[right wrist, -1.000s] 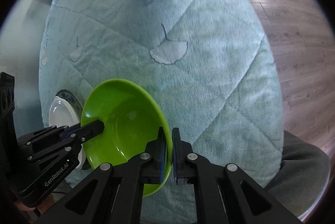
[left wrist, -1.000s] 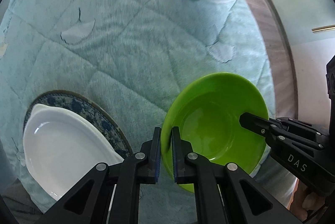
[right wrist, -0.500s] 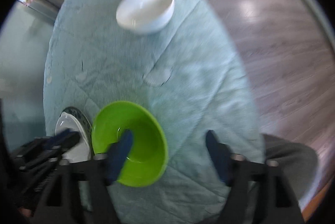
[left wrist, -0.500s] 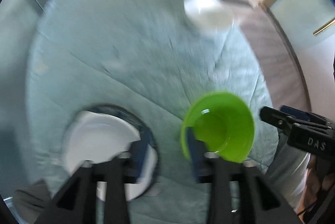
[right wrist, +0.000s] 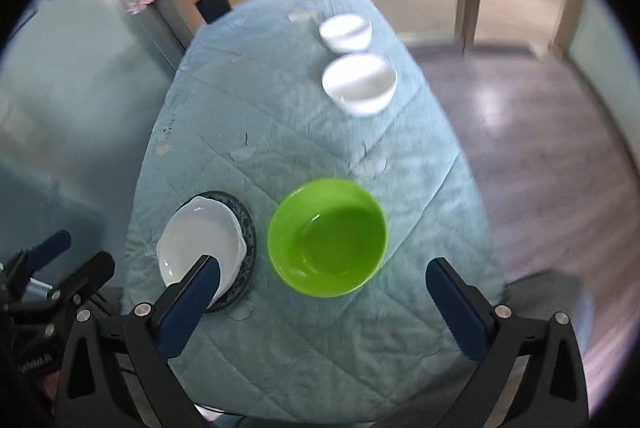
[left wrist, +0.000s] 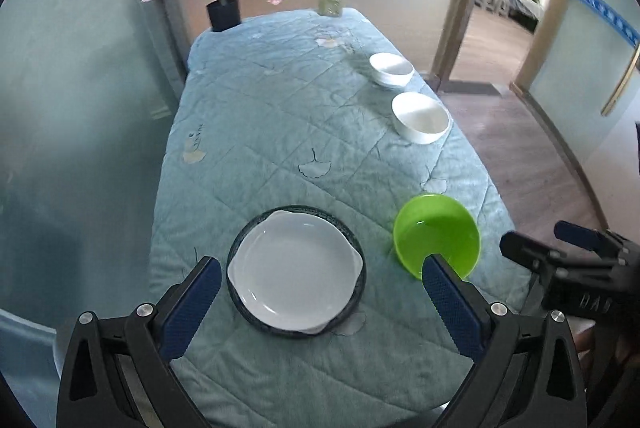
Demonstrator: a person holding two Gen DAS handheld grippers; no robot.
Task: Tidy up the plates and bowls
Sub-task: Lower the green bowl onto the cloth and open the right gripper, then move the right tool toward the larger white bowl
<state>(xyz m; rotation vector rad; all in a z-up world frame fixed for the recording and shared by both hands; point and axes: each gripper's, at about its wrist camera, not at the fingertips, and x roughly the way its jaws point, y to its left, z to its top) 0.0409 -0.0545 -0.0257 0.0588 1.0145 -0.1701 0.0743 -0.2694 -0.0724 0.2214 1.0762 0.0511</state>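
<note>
A long table (left wrist: 280, 131) under a pale blue-green quilted cloth (left wrist: 256, 187) with leaf prints fills both views, seen from above at its near end. All places here are given from the green bowl (right wrist: 328, 238), which sits upright and empty on the cloth near that end, touching nothing. Just beside it, toward the side of the left gripper (left wrist: 320, 282), lies a dark patterned plate (left wrist: 352, 236) with a white dish (left wrist: 294, 278) resting on top; the two are stacked and stand apart from the bowl. Beyond the bowl, well apart along the same edge of the table, stands a white bowl (left wrist: 421, 117), and just past that a second, smaller white bowl (left wrist: 391, 68). At the far end are a black pot of pink blossom (left wrist: 224, 12) and a glass vase of flowers (left wrist: 330, 1). The left gripper hangs above the stacked plates, its jaws having just been opening and now spread wide with nothing held. The right gripper (right wrist: 322, 282) hangs above the green bowl, its jaws likewise just opened wide and empty, the bowl lying free below them.
</note>
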